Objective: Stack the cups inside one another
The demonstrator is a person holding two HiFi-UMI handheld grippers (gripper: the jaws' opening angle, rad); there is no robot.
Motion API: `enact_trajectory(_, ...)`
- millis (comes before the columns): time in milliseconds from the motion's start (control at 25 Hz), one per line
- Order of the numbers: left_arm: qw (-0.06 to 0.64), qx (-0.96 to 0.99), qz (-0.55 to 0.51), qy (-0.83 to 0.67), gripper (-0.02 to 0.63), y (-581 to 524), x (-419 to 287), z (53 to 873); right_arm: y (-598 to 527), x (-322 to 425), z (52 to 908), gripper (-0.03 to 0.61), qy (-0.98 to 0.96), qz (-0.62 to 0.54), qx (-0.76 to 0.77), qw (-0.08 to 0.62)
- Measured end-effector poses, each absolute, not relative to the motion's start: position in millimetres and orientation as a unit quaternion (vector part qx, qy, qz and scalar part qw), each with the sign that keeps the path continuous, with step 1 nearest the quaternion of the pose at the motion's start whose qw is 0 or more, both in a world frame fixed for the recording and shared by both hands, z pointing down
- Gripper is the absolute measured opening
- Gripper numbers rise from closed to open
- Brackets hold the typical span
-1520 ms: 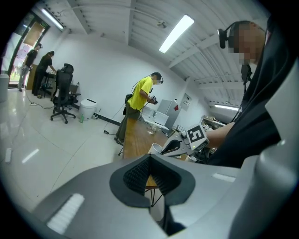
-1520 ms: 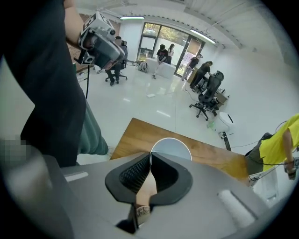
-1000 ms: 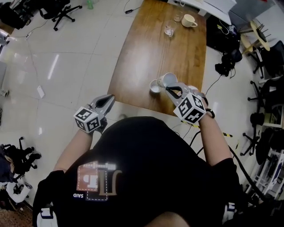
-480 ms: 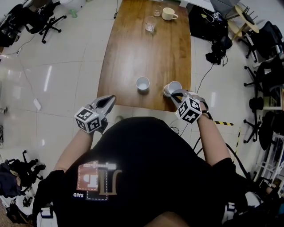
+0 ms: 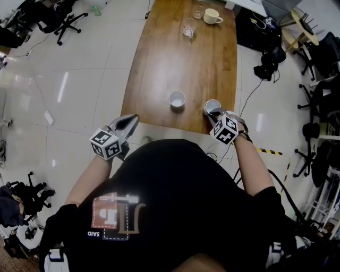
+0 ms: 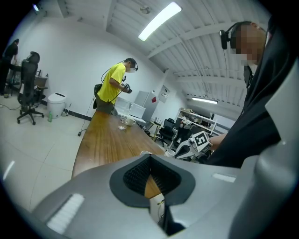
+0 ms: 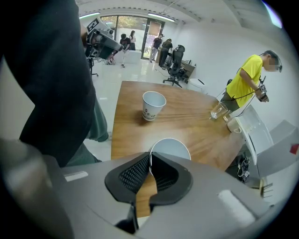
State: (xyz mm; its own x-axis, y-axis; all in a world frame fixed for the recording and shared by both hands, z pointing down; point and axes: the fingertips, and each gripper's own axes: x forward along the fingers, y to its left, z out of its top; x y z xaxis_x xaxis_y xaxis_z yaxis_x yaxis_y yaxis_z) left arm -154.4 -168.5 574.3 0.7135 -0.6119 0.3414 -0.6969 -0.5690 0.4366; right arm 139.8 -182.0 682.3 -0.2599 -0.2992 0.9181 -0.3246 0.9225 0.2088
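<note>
Two white paper cups are on the wooden table (image 5: 159,64). One cup (image 5: 176,99) (image 7: 153,105) stands upright and alone near the front edge. The other cup (image 5: 212,107) (image 7: 171,148) stands to its right, by the table's front right corner. My right gripper (image 5: 216,113) (image 7: 149,161) points steeply down, with that cup's rim wall pinched between its pads. Its jaws are opening slightly. My left gripper (image 5: 130,121) (image 6: 150,161) hangs off the table over the floor at the front left, shut and holding nothing.
At the table's far end stand a clear glass (image 5: 189,28) and a cream mug (image 5: 212,16). A person in a yellow shirt (image 7: 247,81) stands there. Office chairs (image 5: 66,16) and cables lie around the table on the tiled floor.
My right gripper carried its cup away from the standing cup, rightward and down toward the front right corner, and the cup went from tilted to upright. The left gripper stays about where it was.
</note>
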Motion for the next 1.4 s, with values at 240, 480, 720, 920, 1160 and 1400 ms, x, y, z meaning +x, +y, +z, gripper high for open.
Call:
enact_trajectory(240, 0.281, 0.879, 0.068, -0.379, 0.002, -169.0, -161.9, 573.6, -196.5, 122.7, 645.5, 0.064, -0.818, 0.022, 0.218, 0.531)
enact_trajectory(480, 0.279, 0.875, 0.052, -0.393, 0.002, -166.4, -172.0, 571.2, -205.5, 57.7, 617.7, 0.104, -0.846, -0.028, 0.178, 0.501)
enact_trajectory(720, 0.281, 0.857, 0.048, -0.43, 0.002, -154.9, -214.3, 568.7, -204.9, 2.8, 663.5, 0.13, -0.829, -0.06, 0.102, 0.547)
enact_trajectory(920, 0.291, 0.837, 0.047, -0.46, 0.002, -139.6, -251.3, 576.6, -203.4, -13.9, 695.7, 0.106, -0.806, -0.072, 0.084, 0.581)
enact_trajectory(1160, 0.299, 0.831, 0.05, -0.467, 0.002, -130.5, -265.9, 582.2, -207.0, -18.8, 702.9, 0.027, -0.8, -0.074, 0.094, 0.588)
enact_trajectory(1400, 0.293, 0.842, 0.048, -0.451, 0.002, -137.7, -254.3, 579.3, -208.9, -17.7, 672.5, 0.026, -0.818, -0.06, 0.116, 0.56)
